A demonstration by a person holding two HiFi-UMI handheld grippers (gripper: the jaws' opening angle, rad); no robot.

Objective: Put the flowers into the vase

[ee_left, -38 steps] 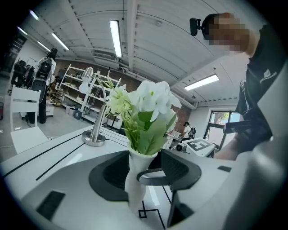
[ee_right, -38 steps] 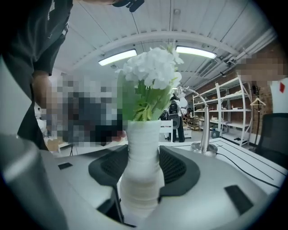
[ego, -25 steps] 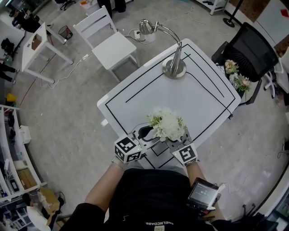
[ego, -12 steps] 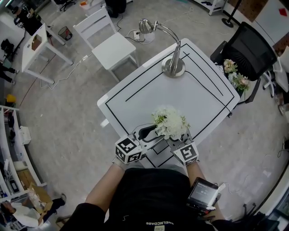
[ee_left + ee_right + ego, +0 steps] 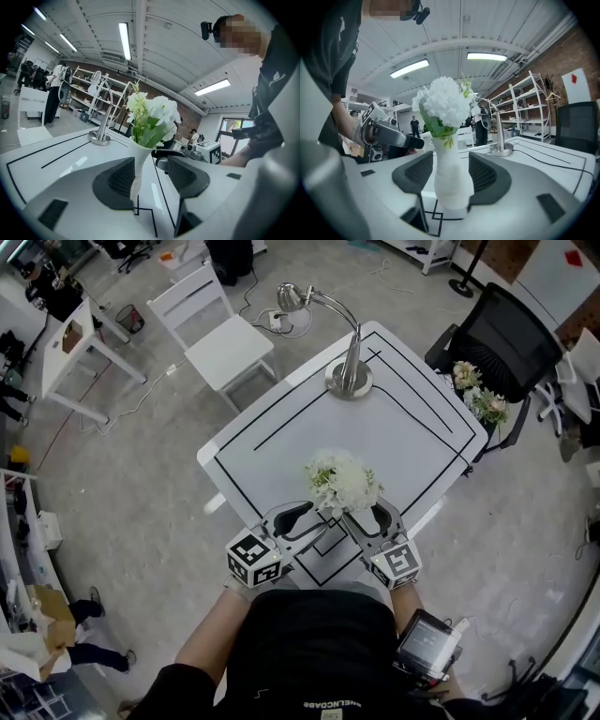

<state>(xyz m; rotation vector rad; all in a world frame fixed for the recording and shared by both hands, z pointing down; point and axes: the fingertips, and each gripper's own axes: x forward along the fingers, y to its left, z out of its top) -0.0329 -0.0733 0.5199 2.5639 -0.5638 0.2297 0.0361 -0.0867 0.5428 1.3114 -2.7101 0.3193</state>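
A white vase with a bunch of white flowers and green leaves stands upright on the white table, near its front edge. From the head view the blooms hide the vase. My left gripper sits just to the front left of it, open, and the slim vase neck shows beyond its jaws with gaps on both sides. My right gripper is just to the front right, also open. The vase body shows between its jaws, a little past the tips.
A chrome desk lamp stands at the table's far side. Black lines mark the tabletop. A white chair is beyond the table on the left. A black office chair on the right carries more flowers.
Both grippers have drawn back a little toward the person, away from the vase, and their jaws stay as wide as before. The vase and flowers stay standing on the table.
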